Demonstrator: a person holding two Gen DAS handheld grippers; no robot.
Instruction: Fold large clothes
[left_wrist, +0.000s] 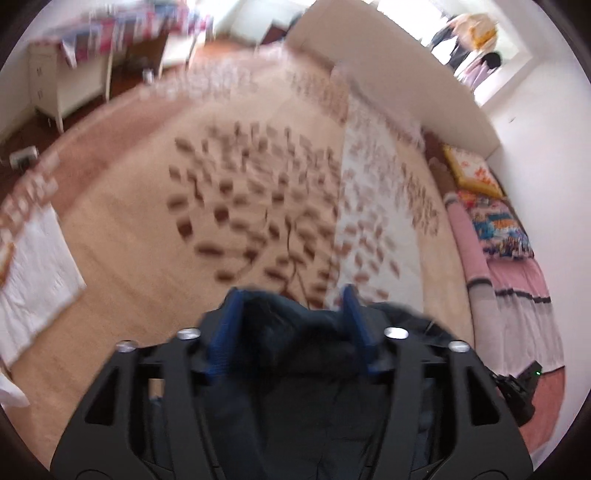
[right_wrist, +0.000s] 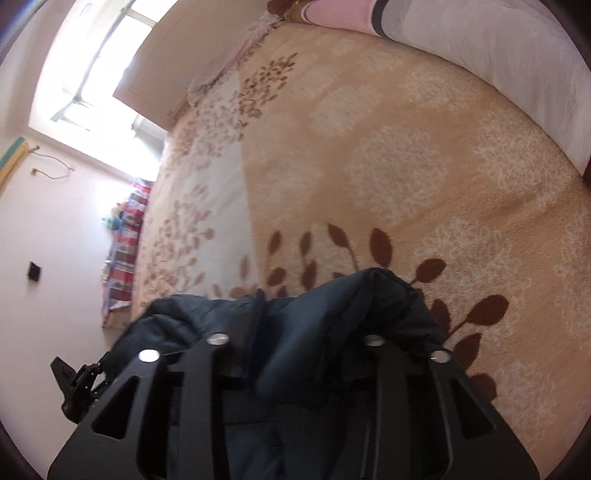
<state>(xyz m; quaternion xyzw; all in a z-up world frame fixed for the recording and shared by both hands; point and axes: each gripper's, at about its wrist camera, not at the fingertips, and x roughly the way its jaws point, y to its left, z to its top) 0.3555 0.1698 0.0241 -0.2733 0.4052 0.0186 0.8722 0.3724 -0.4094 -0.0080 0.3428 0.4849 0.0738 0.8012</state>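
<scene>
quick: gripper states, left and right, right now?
Left gripper: shut on the dark garment, bunched between its blue fingers.
Right gripper: cannot tell; the dark garment covers its fingers.

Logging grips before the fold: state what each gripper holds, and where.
Both hold the dark navy padded garment: left gripper on a bunched fold; right gripper is buried in fabric, exact hold unclear.

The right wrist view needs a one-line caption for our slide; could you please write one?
Right gripper draped in a dark blue garment, raised above a beige leaf-patterned carpet.
</scene>
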